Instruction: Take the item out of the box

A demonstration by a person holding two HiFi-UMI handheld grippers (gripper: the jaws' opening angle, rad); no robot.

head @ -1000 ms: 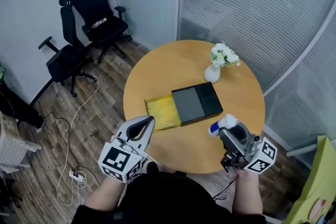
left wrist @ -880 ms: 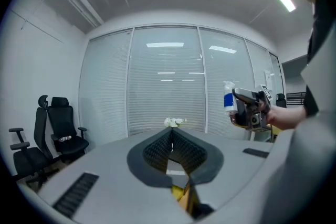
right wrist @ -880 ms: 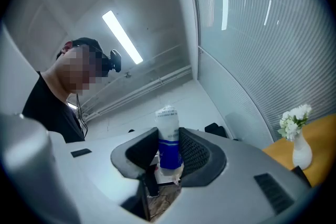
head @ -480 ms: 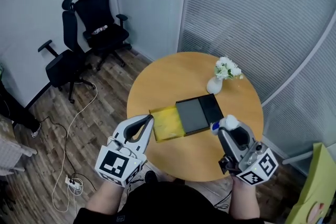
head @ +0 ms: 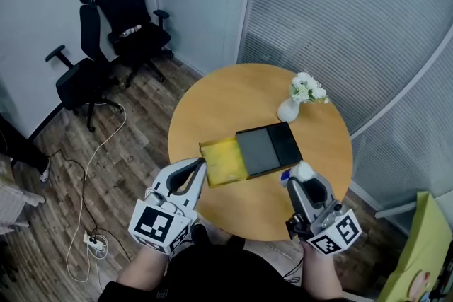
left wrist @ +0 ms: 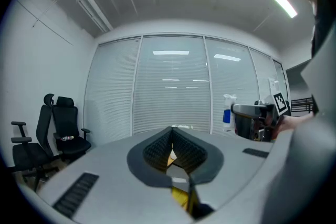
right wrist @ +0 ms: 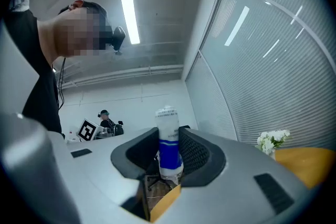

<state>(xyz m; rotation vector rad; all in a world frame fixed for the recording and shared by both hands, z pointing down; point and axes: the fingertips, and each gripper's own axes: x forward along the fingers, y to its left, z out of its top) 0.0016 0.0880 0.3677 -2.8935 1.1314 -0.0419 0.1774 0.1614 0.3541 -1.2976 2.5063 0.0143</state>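
Note:
The box lies in the middle of the round table, a black sleeve (head: 269,149) with a yellow inner tray (head: 221,160) slid out to its left. A white bottle with a blue label (head: 296,170) (right wrist: 169,139) stands upright between the pads of my right gripper (head: 300,177) (right wrist: 169,147), which is shut on it just off the box's near right corner, above the table. My left gripper (head: 202,163) (left wrist: 172,136) is shut and holds nothing, its tips near the tray's near left corner. In the left gripper view the same bottle (left wrist: 227,115) shows at the right.
A white vase of flowers (head: 297,101) (right wrist: 272,140) stands on the table (head: 233,92) behind the box. Two black office chairs (head: 117,18) stand at the far left on the wood floor, with a cable (head: 92,173) and a power strip (head: 92,240). Glass walls with blinds close the right side.
The head camera has shifted a little. My right gripper keeps its hold on the bottle near the box's right corner. The left gripper has barely moved.

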